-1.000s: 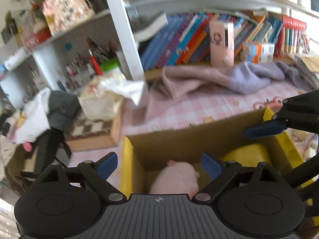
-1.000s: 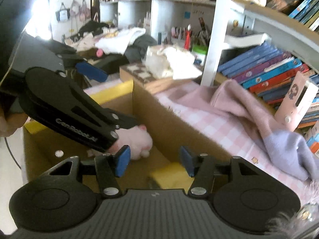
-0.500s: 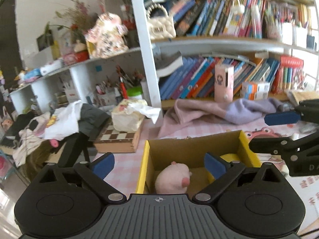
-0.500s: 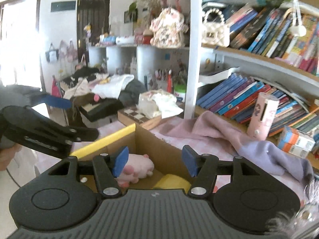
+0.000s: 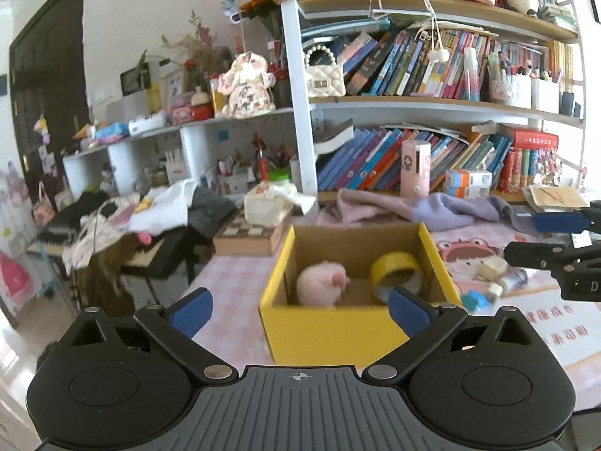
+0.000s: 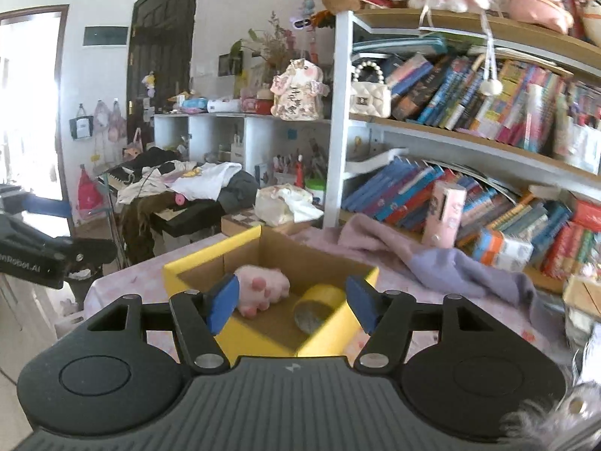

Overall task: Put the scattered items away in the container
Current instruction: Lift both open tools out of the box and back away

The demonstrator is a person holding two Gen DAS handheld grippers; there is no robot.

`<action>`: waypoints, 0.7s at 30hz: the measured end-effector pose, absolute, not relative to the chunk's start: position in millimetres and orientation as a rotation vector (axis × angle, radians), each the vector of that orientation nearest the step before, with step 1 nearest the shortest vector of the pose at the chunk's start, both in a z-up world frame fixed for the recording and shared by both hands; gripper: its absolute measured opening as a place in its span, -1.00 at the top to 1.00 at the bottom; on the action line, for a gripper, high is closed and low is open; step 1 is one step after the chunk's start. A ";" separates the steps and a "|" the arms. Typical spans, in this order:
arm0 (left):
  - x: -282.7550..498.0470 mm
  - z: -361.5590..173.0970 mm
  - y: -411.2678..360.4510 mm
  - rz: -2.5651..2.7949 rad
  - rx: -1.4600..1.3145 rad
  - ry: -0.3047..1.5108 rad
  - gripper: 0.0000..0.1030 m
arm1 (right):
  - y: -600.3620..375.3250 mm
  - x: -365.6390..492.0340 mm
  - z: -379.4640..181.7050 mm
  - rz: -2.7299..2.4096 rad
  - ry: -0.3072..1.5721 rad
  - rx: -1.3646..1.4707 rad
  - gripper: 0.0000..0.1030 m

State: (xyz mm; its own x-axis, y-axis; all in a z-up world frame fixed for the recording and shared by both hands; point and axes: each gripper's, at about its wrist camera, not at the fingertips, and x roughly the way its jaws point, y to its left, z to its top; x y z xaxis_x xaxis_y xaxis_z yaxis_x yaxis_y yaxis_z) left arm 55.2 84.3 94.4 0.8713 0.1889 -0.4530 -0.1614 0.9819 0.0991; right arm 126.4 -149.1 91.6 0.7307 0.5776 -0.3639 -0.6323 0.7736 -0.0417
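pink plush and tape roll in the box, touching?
Apart. Left wrist view shows bare cardboard floor between the pink plush and the yellow tape roll in the box.

yellow box point(image 5: 330, 334), pink plush point(image 5: 321, 288), yellow tape roll point(image 5: 396, 276), pink-checked tablecloth point(image 5: 233, 285)

pink checked table point(image 5: 233, 285) carries yellow box point(image 5: 330, 334) (open), purple cloth point(image 5: 424, 210).
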 end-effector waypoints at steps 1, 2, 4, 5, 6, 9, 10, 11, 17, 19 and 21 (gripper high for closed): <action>47.8 91.7 80.8 0.184 0.054 0.482 -0.97 | -153.0 117.5 89.9 0.652 0.339 -0.172 -0.19; 41.8 89.4 77.2 0.184 0.053 0.484 -0.97 | -157.4 108.1 88.1 0.628 0.334 -0.177 -0.19; 30.3 85.2 68.5 0.174 0.052 0.483 -0.97 | -167.9 93.6 84.3 0.583 0.334 -0.173 -0.19; 26.2 83.2 64.4 0.168 0.050 0.485 -0.97 | -173.5 87.0 82.6 0.560 0.338 -0.166 -0.19; 22.3 80.8 59.8 0.157 0.047 0.488 -0.97 | -178.8 81.5 80.8 0.538 0.347 -0.160 -0.14; 16.8 73.8 45.5 0.116 0.046 0.493 -0.97 | -194.6 67.3 73.1 0.480 0.384 -0.140 -0.11; 17.0 71.4 40.1 0.101 0.051 0.494 -0.97 | -199.3 64.1 70.1 0.458 0.395 -0.136 -0.09; 17.8 68.5 34.7 0.086 0.055 0.497 -0.97 | -203.8 60.9 66.9 0.437 0.407 -0.137 -0.08; 20.2 52.0 2.7 -0.025 0.033 0.526 -0.97 | -232.1 37.2 47.6 0.298 0.436 -0.165 -0.05; 20.4 48.8 -9.6 -0.062 0.053 0.526 -0.97 | -241.6 32.0 40.4 0.259 0.459 -0.156 -0.05; 20.9 45.9 -20.2 -0.091 0.074 0.524 -0.97 | -251.0 30.7 35.0 0.231 0.483 -0.142 -0.05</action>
State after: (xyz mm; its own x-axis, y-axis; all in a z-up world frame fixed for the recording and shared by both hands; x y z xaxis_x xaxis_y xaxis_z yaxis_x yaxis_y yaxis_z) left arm 20.9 -20.2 45.9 0.8618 -0.0680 -0.5027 0.1056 0.9933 0.0468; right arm 30.7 -251.0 35.0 0.8603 0.1858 -0.4748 -0.2525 0.9642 -0.0803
